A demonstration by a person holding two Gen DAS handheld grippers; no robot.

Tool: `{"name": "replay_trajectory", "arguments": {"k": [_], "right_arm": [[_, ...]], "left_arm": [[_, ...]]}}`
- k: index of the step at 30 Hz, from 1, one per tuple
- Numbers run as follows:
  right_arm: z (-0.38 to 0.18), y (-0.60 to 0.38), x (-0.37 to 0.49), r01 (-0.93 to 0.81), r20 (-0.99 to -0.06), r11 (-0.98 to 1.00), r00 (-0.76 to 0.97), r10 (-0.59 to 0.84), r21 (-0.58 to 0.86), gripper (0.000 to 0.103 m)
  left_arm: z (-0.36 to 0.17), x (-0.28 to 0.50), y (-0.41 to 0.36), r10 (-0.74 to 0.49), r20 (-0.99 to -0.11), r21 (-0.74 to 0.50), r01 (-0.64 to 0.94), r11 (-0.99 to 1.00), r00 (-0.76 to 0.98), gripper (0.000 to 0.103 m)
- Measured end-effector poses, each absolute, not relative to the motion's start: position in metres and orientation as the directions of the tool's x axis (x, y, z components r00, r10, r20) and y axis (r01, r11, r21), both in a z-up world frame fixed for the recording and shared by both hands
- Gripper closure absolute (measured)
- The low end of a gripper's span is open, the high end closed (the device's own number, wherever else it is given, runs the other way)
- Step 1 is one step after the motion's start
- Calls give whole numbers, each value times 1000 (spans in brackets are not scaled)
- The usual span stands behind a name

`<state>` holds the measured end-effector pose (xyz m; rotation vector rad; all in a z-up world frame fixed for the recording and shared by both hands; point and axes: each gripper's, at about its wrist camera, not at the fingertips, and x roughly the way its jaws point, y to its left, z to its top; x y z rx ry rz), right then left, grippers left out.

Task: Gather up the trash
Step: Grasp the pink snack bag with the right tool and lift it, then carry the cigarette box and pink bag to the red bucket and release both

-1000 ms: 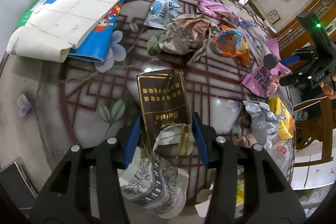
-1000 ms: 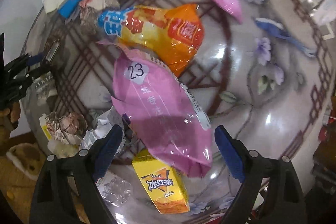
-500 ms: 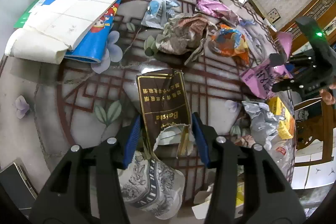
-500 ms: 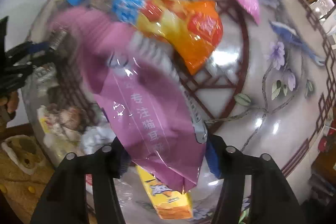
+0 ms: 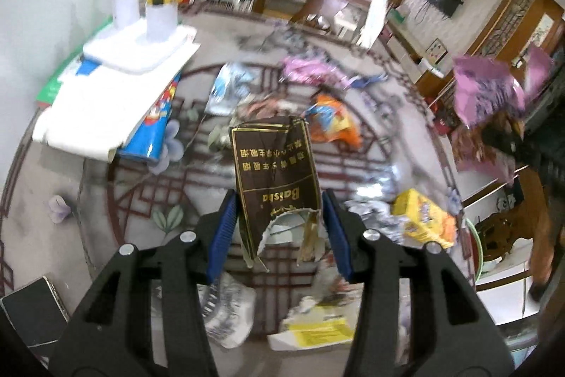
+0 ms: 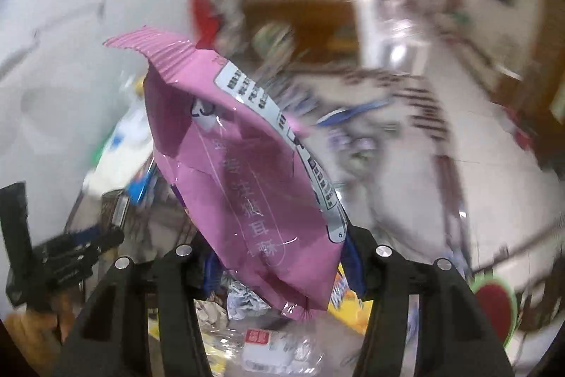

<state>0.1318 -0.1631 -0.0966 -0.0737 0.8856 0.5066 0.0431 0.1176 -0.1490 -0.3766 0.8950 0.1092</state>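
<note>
While the left gripper (image 5: 279,228) clamps its blue pads on a torn brown carton (image 5: 275,172) at frame centre, lifted off the table (image 5: 106,200), other trash lies around it. Far left: white papers (image 5: 91,108) w/ a blue packet (image 5: 155,129) under them. Upper centre: silver-blue wrapper (image 5: 226,83), pink wrapper (image 5: 314,69), orange bag (image 5: 332,122). Lower right: yellow box (image 5: 420,218). Upper right: blurred pink bag (image 5: 487,90) up in the air.

In the right wrist view, right gripper (image 6: 279,260) is closed on that pink bag (image 6: 247,186), held up at frame centre; bkgd is motion-blurred. Crumpled trash and a clear bottle (image 6: 279,348) sit at bottom centre.
</note>
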Motion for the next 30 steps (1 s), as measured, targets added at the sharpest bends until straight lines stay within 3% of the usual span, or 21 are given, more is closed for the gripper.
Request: {"name": "replay_trajectory", "arguments": {"k": [6, 13, 30], "right_arm": [[-85, -202, 65, -308, -693, 935, 635, 341, 177, 50], [-59, -249, 33, -208, -615, 964, 743, 265, 165, 49], [-65, -314, 10, -120, -635, 976, 743, 210, 182, 49]], "left_arm": [[-111, 36, 76, -48, -724, -213, -156, 964, 688, 57], [-82, 30, 28, -113, -665, -215, -44, 976, 738, 56], [-73, 31, -59, -183, -658, -209, 56, 976, 730, 57]]}}
